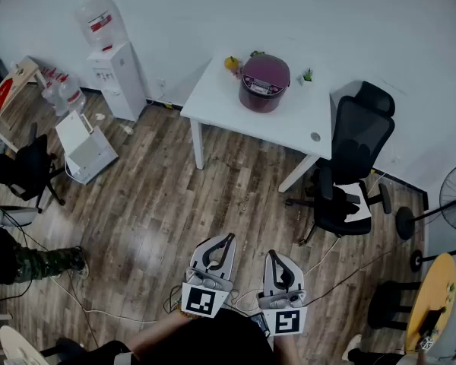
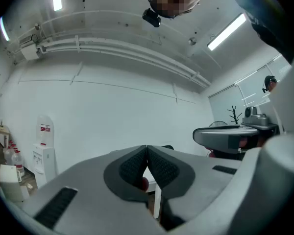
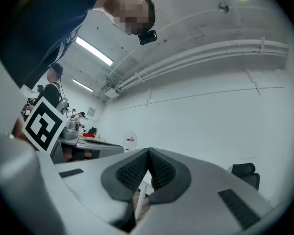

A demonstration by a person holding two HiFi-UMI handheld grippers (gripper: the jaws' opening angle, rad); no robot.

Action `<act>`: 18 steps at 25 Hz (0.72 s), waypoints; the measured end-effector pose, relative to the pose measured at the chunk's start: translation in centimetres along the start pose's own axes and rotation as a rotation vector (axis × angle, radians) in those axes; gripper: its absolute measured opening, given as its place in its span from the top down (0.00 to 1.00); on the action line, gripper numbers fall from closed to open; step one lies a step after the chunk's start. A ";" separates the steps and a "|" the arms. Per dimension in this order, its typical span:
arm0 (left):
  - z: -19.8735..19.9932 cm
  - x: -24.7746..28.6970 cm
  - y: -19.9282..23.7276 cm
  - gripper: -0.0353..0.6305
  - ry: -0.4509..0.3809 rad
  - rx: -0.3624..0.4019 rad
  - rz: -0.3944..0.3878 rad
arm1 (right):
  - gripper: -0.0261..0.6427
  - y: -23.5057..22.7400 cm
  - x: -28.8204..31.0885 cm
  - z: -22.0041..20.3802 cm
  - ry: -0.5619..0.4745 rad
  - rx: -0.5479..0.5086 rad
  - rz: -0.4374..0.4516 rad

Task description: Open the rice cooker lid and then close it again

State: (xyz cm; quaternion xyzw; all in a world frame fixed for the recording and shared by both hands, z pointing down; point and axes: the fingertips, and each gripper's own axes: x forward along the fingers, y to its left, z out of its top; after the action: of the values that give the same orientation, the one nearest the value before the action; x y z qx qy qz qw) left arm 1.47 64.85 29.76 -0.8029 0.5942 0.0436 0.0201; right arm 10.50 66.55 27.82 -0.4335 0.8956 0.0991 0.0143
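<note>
1. Plainly, the rice cooker (image 1: pixel 264 82) sits toward the back of the white table (image 1: pixel 289 120), its maroon lid (image 1: pixel 266 70) down, so nothing of the task looks done yet.
2. Both claws are well short of the table, over the wood floor. The left gripper (image 1: pixel 229 237) has its pads pressed together on nothing, and the right gripper (image 1: pixel 273 254) is likewise closed and empty.
3. The step in hand, as I judge it, is the approach: walk to the table's near edge, keeping clear of the office chair (image 1: pixel 349 166) just beside its right end.
4. Spread one claw's jaws before reaching in; closed tips can only push.
5. The lid release is too small to make out from here, perhaps on the front panel, so look for it once at the table.
6. Steady the cooker's body with the other claw, or it may slide across the table.
</note>
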 end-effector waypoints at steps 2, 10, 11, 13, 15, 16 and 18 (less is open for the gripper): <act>-0.1 0.6 1.5 0.91 0.014 0.102 -0.035 | 0.92 0.4 2.1 -0.2 -0.001 -0.008 0.007; -1.6 3.5 8.5 0.91 0.027 -0.021 0.007 | 0.92 1.7 9.6 -1.6 0.012 0.010 0.046; -1.7 3.9 9.2 0.91 0.031 -0.016 -0.001 | 0.92 1.7 10.3 -1.7 0.010 0.022 0.047; -1.7 4.6 10.3 0.91 0.034 -0.006 -0.021 | 0.92 1.6 11.5 -1.9 0.007 0.031 0.034; -1.6 5.3 10.9 0.91 0.029 -0.005 -0.037 | 0.92 1.3 12.3 -2.2 0.019 0.028 0.008; -1.5 5.7 11.2 0.91 0.026 -0.012 -0.038 | 0.92 1.1 12.5 -2.3 0.024 0.028 -0.002; -1.6 6.6 11.5 0.91 0.029 -0.024 -0.040 | 0.92 0.3 12.9 -2.4 0.031 0.031 -0.014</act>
State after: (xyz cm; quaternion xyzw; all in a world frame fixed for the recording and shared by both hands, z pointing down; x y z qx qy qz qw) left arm -7.54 55.10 30.98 -0.8152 0.5778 0.0385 0.0028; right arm 2.40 56.32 28.79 -0.4412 0.8939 0.0784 0.0080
